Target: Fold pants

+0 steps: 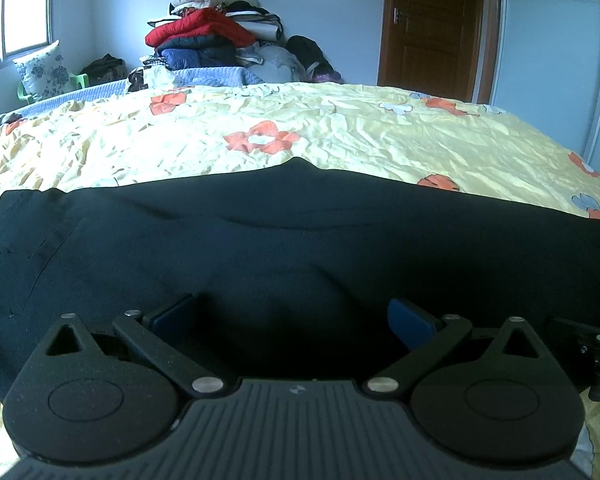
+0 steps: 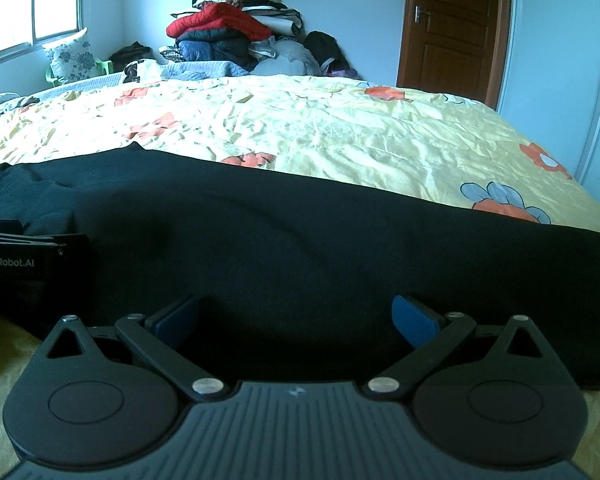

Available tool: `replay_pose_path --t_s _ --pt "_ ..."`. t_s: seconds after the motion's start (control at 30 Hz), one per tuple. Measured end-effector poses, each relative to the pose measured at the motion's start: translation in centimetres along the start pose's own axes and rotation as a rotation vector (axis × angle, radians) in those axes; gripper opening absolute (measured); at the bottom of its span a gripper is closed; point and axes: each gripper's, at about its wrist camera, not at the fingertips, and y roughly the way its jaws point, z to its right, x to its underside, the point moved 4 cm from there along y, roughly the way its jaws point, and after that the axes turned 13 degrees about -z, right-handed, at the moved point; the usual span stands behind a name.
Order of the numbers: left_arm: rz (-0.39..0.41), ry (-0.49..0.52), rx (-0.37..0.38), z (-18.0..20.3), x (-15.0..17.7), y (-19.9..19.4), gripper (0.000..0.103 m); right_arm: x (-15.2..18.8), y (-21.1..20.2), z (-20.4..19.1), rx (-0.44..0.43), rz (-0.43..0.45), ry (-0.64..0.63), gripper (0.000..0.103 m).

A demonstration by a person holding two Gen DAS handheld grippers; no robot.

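Black pants (image 1: 300,232) lie flat across the near part of a bed with a yellow flowered cover (image 1: 340,132); they also fill the near half of the right wrist view (image 2: 300,240). My left gripper (image 1: 294,316) is open, its blue pads wide apart, low over the pants' near edge. My right gripper (image 2: 296,316) is open too, low over the pants' near edge. The right gripper's body shows at the right edge of the left wrist view (image 1: 596,352). The left gripper's body shows at the left edge of the right wrist view (image 2: 28,268).
A tall pile of folded clothes and bedding (image 1: 216,36) stands beyond the bed's far side. A flowered pillow on a green chair (image 1: 44,70) sits under the window at left. A brown door (image 1: 436,28) is at the back right.
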Motion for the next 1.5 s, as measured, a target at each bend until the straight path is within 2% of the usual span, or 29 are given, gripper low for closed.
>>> replay_pose_path --t_s 1.5 --pt "0.0 -0.002 0.005 0.03 0.01 0.02 0.103 -0.1 0.2 -0.32 0.021 0.003 0.02 0.103"
